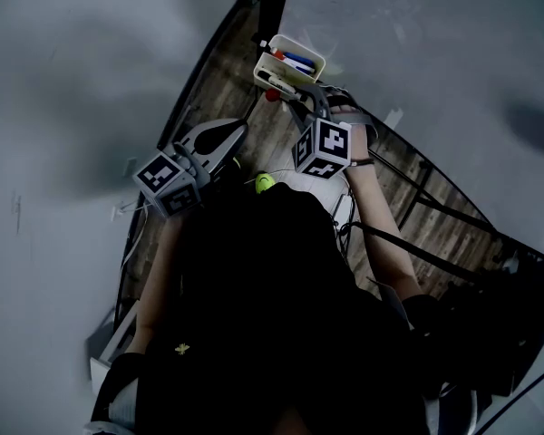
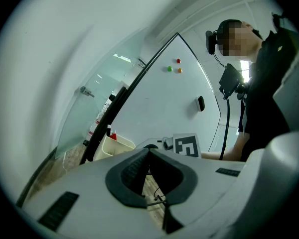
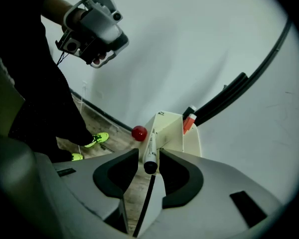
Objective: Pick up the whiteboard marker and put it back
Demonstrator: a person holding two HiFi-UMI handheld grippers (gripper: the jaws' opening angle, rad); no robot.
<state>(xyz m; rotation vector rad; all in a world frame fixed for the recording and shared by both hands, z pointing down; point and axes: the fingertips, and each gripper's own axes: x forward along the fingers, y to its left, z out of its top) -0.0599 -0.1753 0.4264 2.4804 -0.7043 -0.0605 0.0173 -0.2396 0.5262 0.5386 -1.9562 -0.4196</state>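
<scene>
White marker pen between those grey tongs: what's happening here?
A person holds a pincer tool in each hand at a whiteboard. The right gripper points down at a cream plastic pen box at the board, with a white, black-ended whiteboard marker between its jaws. The jaws stand wide and seem not to squeeze it, so it looks nearly put back. The left gripper is shut, empty, held aside.
</scene>
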